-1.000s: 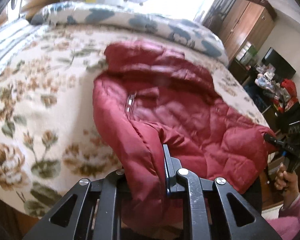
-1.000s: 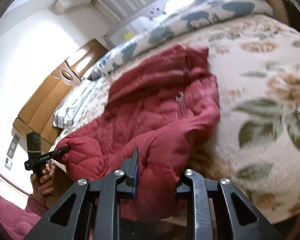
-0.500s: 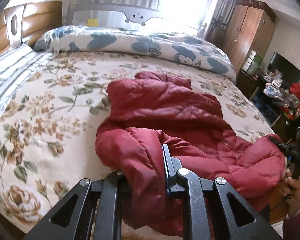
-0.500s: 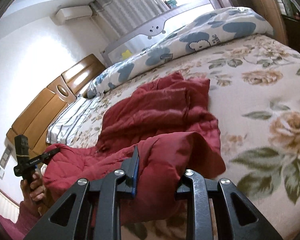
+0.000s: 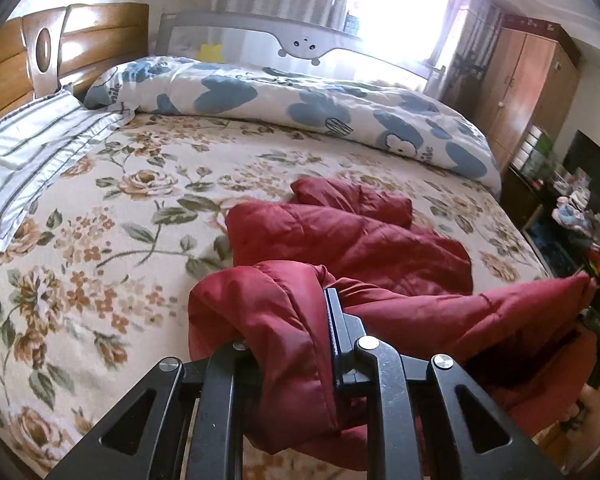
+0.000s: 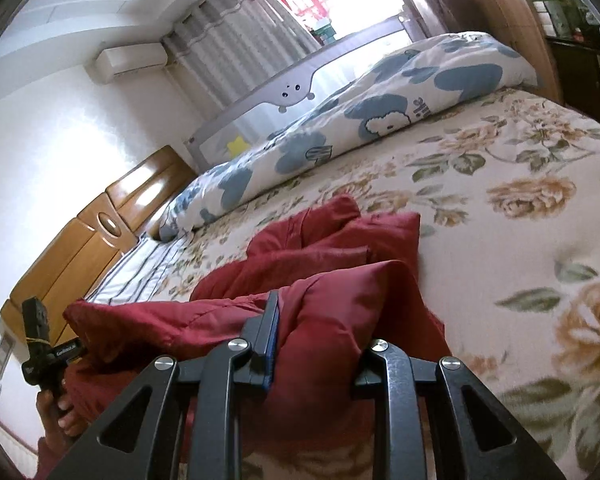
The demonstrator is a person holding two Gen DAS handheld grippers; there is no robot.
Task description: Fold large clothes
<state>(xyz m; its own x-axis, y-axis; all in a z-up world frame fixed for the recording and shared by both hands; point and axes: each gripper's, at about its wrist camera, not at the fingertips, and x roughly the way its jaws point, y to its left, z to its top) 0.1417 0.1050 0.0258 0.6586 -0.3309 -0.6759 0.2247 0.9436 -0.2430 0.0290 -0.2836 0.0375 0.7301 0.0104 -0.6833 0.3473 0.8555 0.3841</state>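
Observation:
A dark red quilted jacket (image 5: 352, 240) lies bunched on the floral bedspread (image 5: 100, 240), its near edge lifted off the bed. My left gripper (image 5: 288, 332) is shut on a thick fold of one corner of that edge. In the right wrist view my right gripper (image 6: 320, 344) is shut on the jacket (image 6: 332, 248) at its other corner. The hem stretches between both grippers in a raised band. The other hand-held gripper (image 6: 40, 344) shows at the left edge of the right wrist view, its jaws hidden in red fabric.
A blue-and-white flowered duvet (image 5: 300, 108) lies rolled along the far side of the bed. A striped pillow (image 5: 32, 160) rests by the wooden headboard (image 5: 60, 48). A wardrobe (image 5: 528, 92) and cluttered shelves (image 5: 580, 208) stand at the right.
Both grippers have pulled back toward the near bed edge with the jacket hem, dragging the jacket and bunching it. More of the bedspread and the room has come into view.

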